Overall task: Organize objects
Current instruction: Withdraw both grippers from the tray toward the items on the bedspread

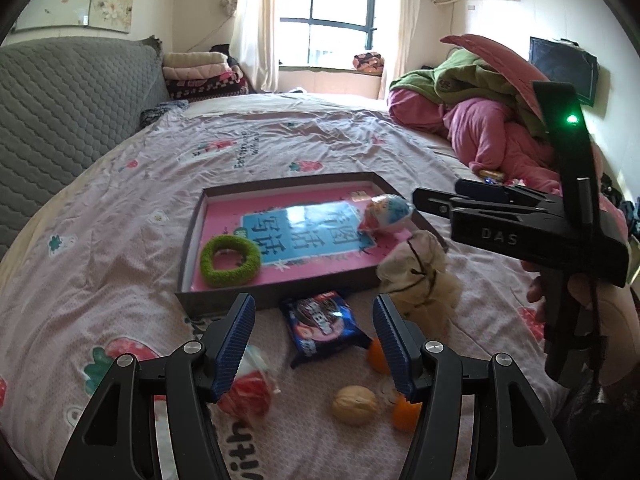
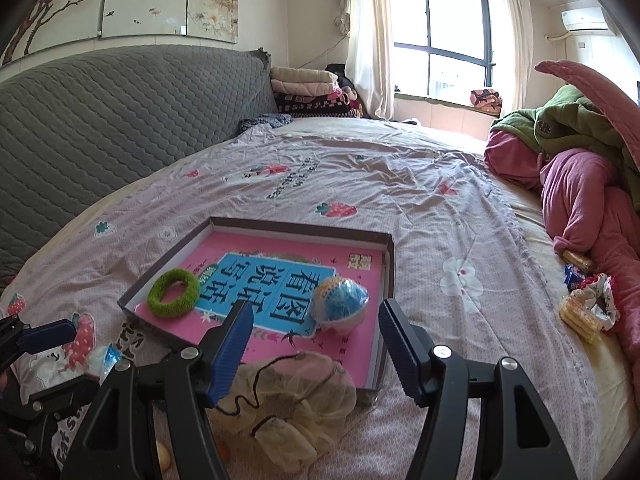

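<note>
A shallow brown box [image 1: 224,302] [image 2: 390,256] with a pink book as its floor lies on the bed. In it are a green fuzzy ring [image 1: 230,260] [image 2: 174,293] and a blue-and-white egg toy [image 1: 386,212] [image 2: 340,300]. My left gripper [image 1: 314,344] is open and empty above a dark blue snack packet [image 1: 322,326]. Near it lie a walnut [image 1: 355,404], a red-and-white wrapped candy [image 1: 248,392] and orange pieces [image 1: 404,414]. My right gripper [image 2: 314,344] [image 1: 434,202] is open and empty over a beige mesh pouch [image 2: 288,396] [image 1: 416,276] at the box's near edge.
A pile of pink and green bedding [image 1: 488,120] [image 2: 580,168] lies at the right. Biscuits and wrapped snacks [image 2: 584,304] lie next to it. A grey quilted headboard [image 1: 60,112] [image 2: 100,120] stands at the left. Folded blankets [image 2: 308,88] are stacked at the back.
</note>
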The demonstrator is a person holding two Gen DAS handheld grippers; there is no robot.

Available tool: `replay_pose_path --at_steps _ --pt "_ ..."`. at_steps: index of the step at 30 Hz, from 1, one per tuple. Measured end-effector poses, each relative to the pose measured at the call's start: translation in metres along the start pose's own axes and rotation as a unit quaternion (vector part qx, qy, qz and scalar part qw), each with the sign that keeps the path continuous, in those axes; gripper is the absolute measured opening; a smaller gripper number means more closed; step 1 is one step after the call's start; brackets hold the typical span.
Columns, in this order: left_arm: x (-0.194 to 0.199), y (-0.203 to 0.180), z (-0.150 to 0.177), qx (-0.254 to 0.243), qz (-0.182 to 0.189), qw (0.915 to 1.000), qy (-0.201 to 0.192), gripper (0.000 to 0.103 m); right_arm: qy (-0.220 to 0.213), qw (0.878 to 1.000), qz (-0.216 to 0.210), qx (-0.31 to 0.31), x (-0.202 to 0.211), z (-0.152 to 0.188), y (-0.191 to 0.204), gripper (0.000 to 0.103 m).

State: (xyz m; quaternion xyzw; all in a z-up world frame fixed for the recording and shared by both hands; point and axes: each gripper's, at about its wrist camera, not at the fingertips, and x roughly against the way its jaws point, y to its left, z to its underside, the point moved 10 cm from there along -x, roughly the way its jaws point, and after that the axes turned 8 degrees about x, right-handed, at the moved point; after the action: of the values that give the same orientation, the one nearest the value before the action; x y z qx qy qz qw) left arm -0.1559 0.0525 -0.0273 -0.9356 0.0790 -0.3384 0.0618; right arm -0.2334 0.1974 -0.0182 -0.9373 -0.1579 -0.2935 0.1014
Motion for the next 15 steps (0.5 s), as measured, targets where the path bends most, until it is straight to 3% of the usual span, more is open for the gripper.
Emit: replay_pose_path --at_steps 15 --pt "0.005 -0.018 0.027 -0.011 0.013 0.9995 0.027 0.063 0.007 1.000 -0.008 -0.001 0.010 0.013 0.009 0.065"
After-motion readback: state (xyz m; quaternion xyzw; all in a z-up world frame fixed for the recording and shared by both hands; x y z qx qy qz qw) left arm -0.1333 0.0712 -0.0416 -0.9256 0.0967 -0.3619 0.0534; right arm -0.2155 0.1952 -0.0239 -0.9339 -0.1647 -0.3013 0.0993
